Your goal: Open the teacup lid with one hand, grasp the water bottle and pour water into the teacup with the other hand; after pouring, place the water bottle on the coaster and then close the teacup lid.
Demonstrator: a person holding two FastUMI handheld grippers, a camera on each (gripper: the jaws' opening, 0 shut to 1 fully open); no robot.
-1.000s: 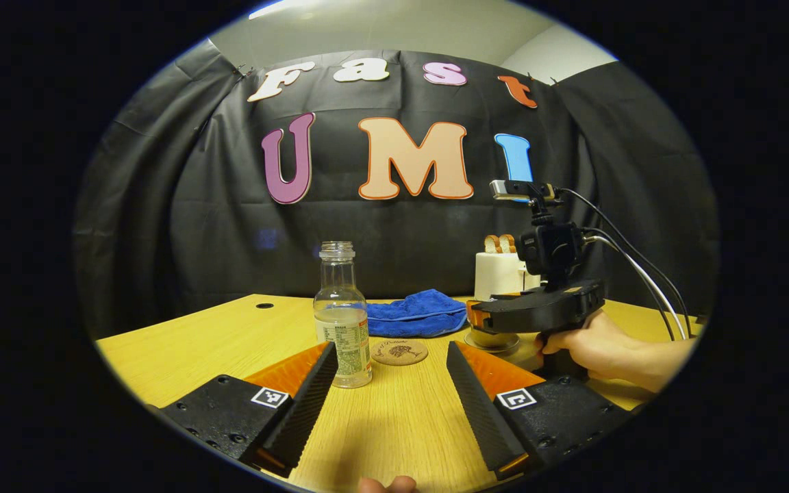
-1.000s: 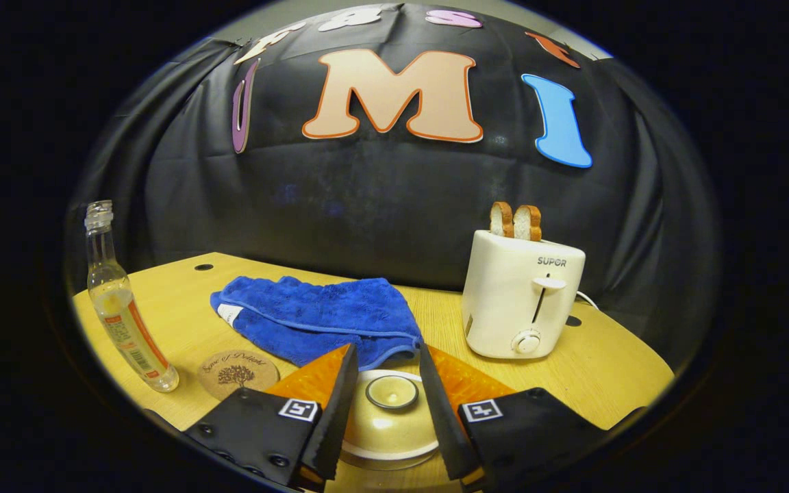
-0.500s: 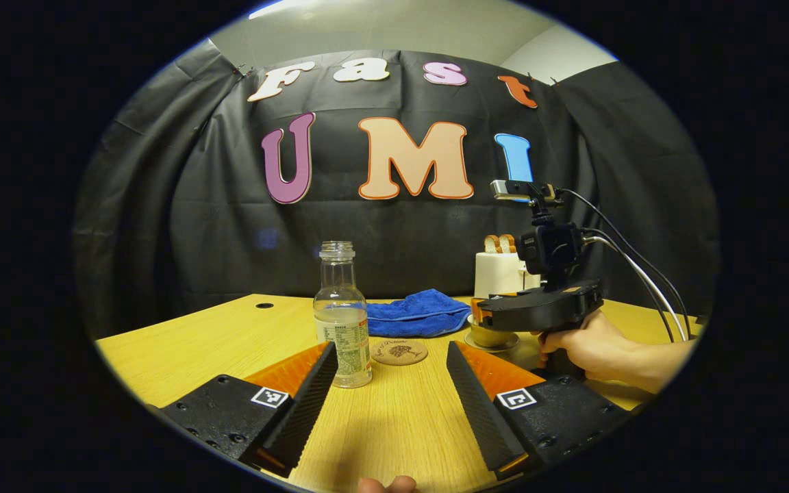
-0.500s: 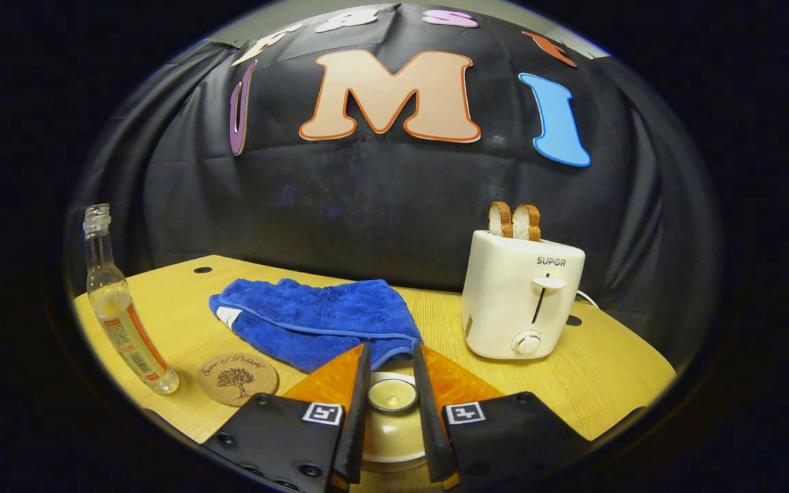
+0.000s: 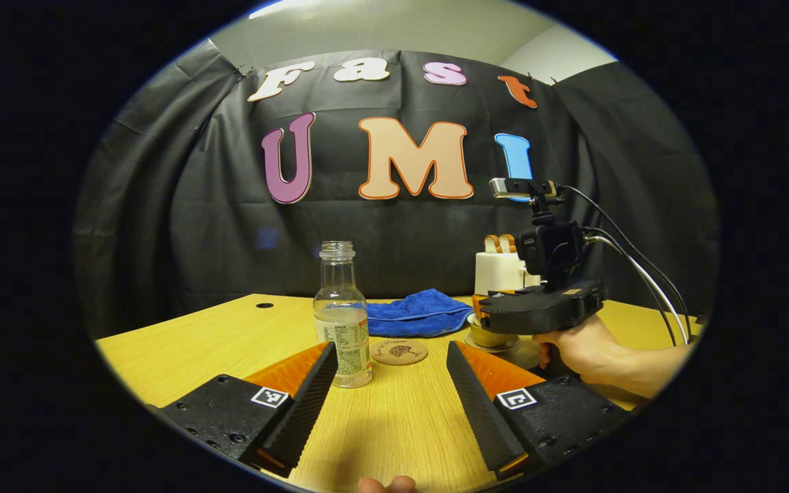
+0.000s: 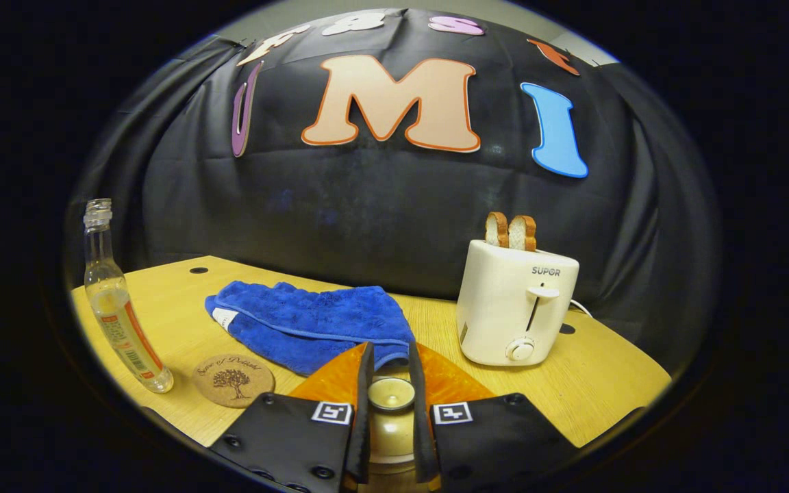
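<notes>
A clear uncapped water bottle [image 5: 342, 322] with some water stands on the wooden table, just beyond my left gripper [image 5: 391, 359], which hovers open and holds nothing. A round cork coaster [image 5: 399, 352] lies right of the bottle. Farther right sits the beige teacup [image 5: 487, 337] on its saucer, under the right gripper [image 5: 538, 311] held by a hand [image 5: 586, 349]. In the right gripper view my right gripper [image 6: 390, 370] is shut on the knob of the teacup lid [image 6: 391, 395]. The bottle [image 6: 117, 308] and coaster [image 6: 233, 380] lie to its left.
A blue cloth [image 6: 312, 322] lies crumpled behind the cup. A white toaster [image 6: 514, 308] with two bread slices stands at the back right. The wooden table [image 6: 614, 383] ends near the black cloth wall. Cables trail from the right gripper.
The right gripper's fingers closed from either side of the lid onto its knob, then rose slightly. The saucer dropped out of the right view. The left gripper and bottle stayed still.
</notes>
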